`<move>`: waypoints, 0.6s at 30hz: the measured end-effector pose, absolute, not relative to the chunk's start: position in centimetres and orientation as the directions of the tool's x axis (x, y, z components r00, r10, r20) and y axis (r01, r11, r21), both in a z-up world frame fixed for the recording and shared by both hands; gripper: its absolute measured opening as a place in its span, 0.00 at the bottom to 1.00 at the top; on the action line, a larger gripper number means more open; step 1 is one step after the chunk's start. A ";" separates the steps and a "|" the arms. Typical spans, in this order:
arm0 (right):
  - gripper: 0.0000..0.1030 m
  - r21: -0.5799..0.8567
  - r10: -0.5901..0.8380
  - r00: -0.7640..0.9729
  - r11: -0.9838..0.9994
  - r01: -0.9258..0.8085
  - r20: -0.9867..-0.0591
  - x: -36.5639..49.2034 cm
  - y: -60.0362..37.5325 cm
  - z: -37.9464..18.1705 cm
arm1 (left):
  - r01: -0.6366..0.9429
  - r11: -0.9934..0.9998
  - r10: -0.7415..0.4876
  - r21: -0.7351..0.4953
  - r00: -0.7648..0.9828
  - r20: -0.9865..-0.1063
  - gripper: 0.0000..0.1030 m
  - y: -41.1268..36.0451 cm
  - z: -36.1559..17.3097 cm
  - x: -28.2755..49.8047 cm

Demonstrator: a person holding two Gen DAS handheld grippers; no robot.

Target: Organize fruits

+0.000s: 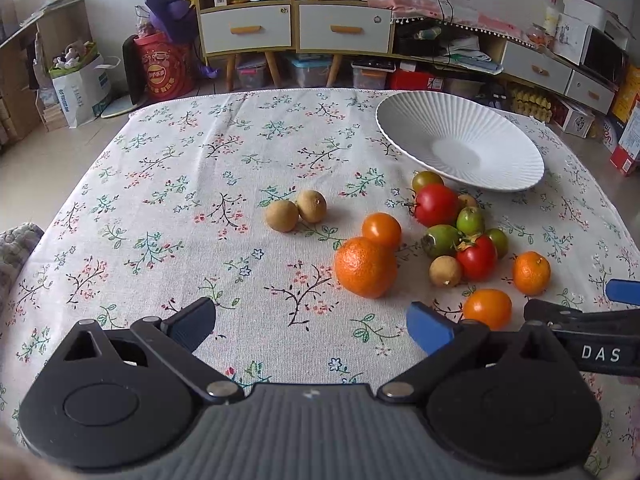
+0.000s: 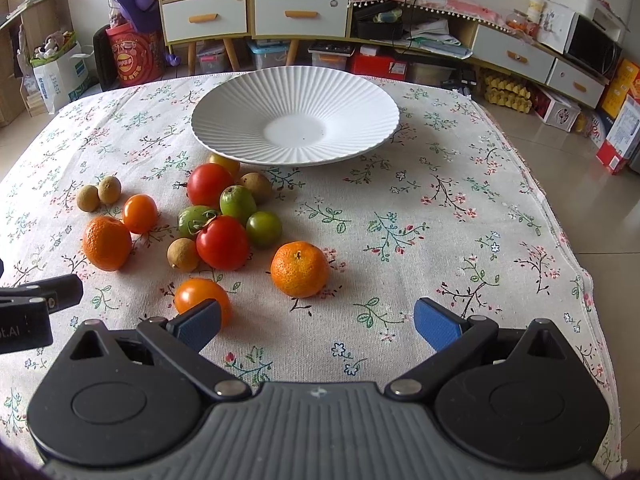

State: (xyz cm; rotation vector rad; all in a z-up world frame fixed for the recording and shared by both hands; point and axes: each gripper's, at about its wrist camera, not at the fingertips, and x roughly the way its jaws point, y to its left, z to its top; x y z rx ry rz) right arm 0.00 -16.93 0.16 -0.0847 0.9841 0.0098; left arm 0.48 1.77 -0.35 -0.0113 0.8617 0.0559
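Plate: white ribbed ceramic plate [image 2: 296, 120] on the floral tablecloth [image 2: 440, 220] — nothing lies in it.
Fruit: every piece sits on the cloth on the near side of the plate; none placed yet.
Cluster: red tomatoes [image 2: 222, 242], small green fruits [image 2: 237, 204] and a brown longan [image 2: 183, 255] bunched just below the plate's near rim.
Citrus: dimpled orange mandarin [image 2: 299, 269] nearer than the cluster; a second, larger one [image 1: 365, 267] to its left.
Outliers: pair of brown longans [image 1: 296, 211] well left of the plate.
Left gripper [image 1: 312, 324]: jaws spread, empty.
Right gripper [image 2: 318, 322]: jaws spread, empty, with a smooth orange tomato [image 2: 202, 298] at its left finger.
Progress: judged at the start — all fruit left to move.
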 end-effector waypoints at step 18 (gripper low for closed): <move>0.96 0.140 0.205 0.531 0.977 -0.160 -0.822 0.9 -18.8 -2.3 | 0.078 0.993 -0.121 -0.093 0.700 -0.704 0.98 3.3 -3.7 1.7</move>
